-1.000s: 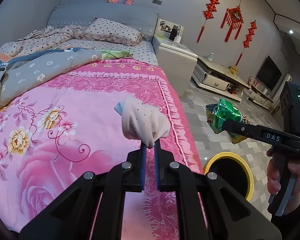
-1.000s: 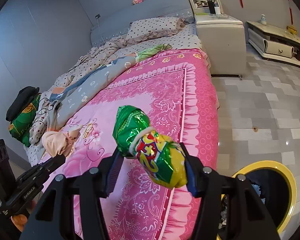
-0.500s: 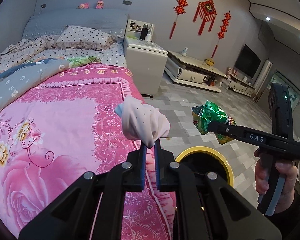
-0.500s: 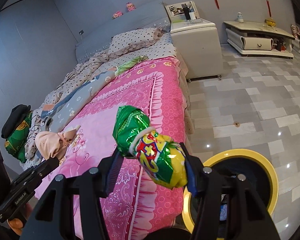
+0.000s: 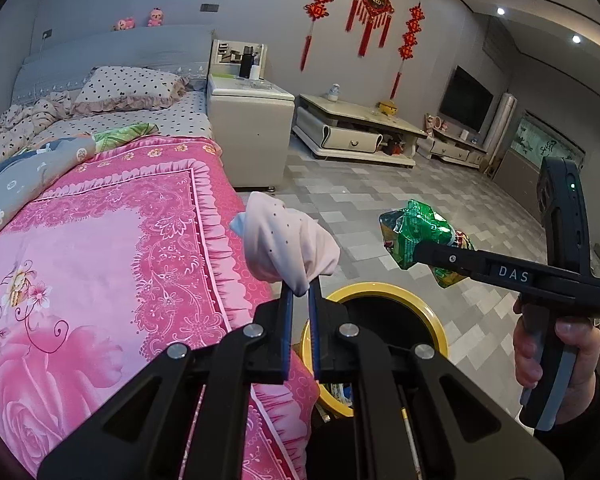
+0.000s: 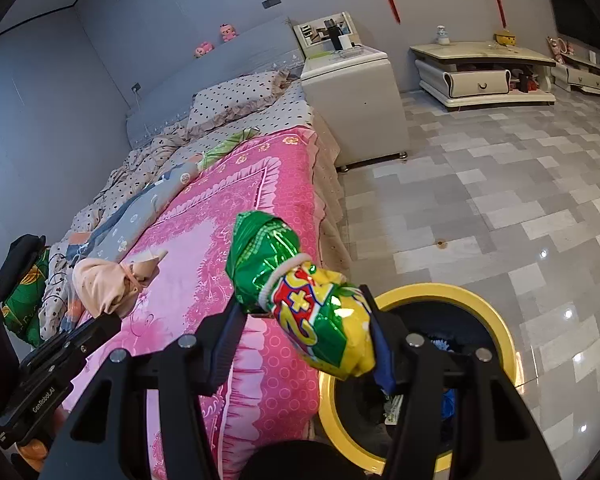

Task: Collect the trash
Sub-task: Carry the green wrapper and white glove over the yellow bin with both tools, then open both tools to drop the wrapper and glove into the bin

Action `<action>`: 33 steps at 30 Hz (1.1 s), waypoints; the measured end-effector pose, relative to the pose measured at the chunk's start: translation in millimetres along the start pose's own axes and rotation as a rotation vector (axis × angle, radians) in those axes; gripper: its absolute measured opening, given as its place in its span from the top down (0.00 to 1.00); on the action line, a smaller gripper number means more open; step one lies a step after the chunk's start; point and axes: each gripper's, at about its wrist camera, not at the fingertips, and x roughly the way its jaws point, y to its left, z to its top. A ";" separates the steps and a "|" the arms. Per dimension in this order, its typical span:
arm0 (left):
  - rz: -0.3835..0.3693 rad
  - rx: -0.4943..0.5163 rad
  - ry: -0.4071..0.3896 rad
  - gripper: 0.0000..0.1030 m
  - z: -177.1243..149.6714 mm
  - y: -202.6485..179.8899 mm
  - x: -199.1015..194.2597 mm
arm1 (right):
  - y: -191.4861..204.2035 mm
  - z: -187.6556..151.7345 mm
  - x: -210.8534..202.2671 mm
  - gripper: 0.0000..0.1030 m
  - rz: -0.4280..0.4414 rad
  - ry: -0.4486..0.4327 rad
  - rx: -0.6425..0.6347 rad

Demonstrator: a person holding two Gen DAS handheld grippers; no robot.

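My left gripper (image 5: 300, 294) is shut on the knotted end of a pale pink dotted cloth bundle (image 5: 286, 246), held in the air over the bed's edge; the same bundle (image 6: 100, 282) shows at the left of the right wrist view. My right gripper (image 6: 306, 316) is shut on a crumpled green and yellow snack bag (image 6: 300, 296) tied with a white band, seen also as the snack bag (image 5: 420, 236) from the left wrist. A black bin with a yellow rim (image 5: 432, 312) stands on the floor beside the bed, just below both grippers; in the right wrist view the bin's rim (image 6: 500, 328) encloses some trash.
A bed with a pink floral cover (image 5: 100, 248) fills the left. A cream bedside cabinet (image 5: 252, 128) and low TV stands (image 5: 356, 128) sit further back on the grey tiled floor (image 6: 500, 208). A hand (image 5: 556, 356) holds the right gripper's handle.
Both grippers have swung right, off the bed towards the floor side. The yellow-rimmed bin has come nearer and now lies just under the held bundle and snack bag.
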 end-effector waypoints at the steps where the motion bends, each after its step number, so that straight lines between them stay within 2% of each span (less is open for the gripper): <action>1: -0.002 0.008 0.001 0.94 -0.2 -3.4 2.6 | -4.1 -1.1 -1.7 0.49 -0.004 -0.001 0.008; 20: -0.050 0.100 0.053 0.94 -10.8 -45.9 59.2 | -63.6 -26.2 -0.7 0.49 -0.070 0.038 0.104; 27: -0.095 0.023 0.153 0.94 -21.1 -34.1 97.0 | -81.4 -35.5 10.0 0.49 -0.088 0.064 0.146; 30: -0.086 0.015 0.168 0.94 -25.2 -25.3 105.2 | -85.2 -40.5 13.4 0.49 -0.125 0.074 0.146; 33: -0.104 -0.022 0.185 0.94 -28.7 -16.2 110.0 | -91.9 -45.4 20.3 0.47 -0.122 0.100 0.165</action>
